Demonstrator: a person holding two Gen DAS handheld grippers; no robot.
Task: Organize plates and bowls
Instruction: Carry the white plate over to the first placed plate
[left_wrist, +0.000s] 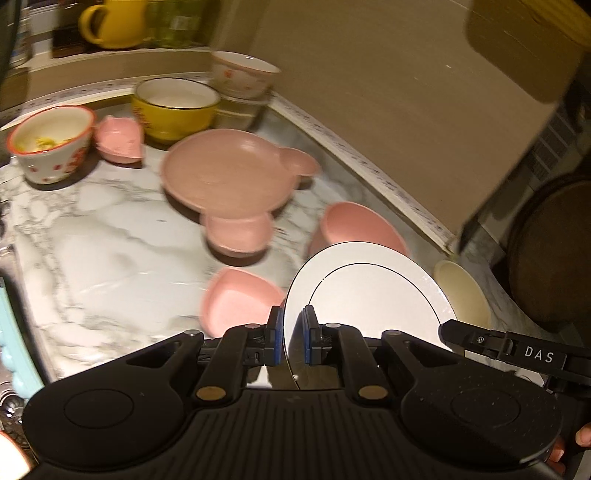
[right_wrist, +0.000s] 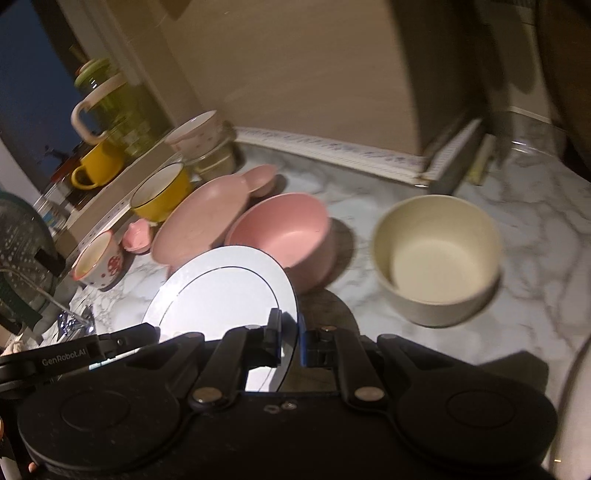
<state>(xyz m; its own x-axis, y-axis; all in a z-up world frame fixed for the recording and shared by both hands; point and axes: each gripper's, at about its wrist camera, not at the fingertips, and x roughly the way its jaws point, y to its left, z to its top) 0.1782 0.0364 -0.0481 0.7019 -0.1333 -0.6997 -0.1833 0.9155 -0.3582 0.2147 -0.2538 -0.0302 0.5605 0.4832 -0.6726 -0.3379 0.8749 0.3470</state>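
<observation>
Both grippers hold one white plate with a thin dark ring, lifted above the marble counter. My left gripper is shut on its left rim; my right gripper is shut on the opposite rim of the same white plate. The right gripper's finger shows at the plate's far side in the left wrist view. Beyond the plate lie a pink bear-shaped plate, a pink bowl, a cream bowl and a small pink heart dish.
At the back stand a yellow bowl, a flowered white bowl stacked on glass dishes, a red-rimmed cup and another pink dish. A yellow mug sits on the ledge. A wall corner juts over the counter.
</observation>
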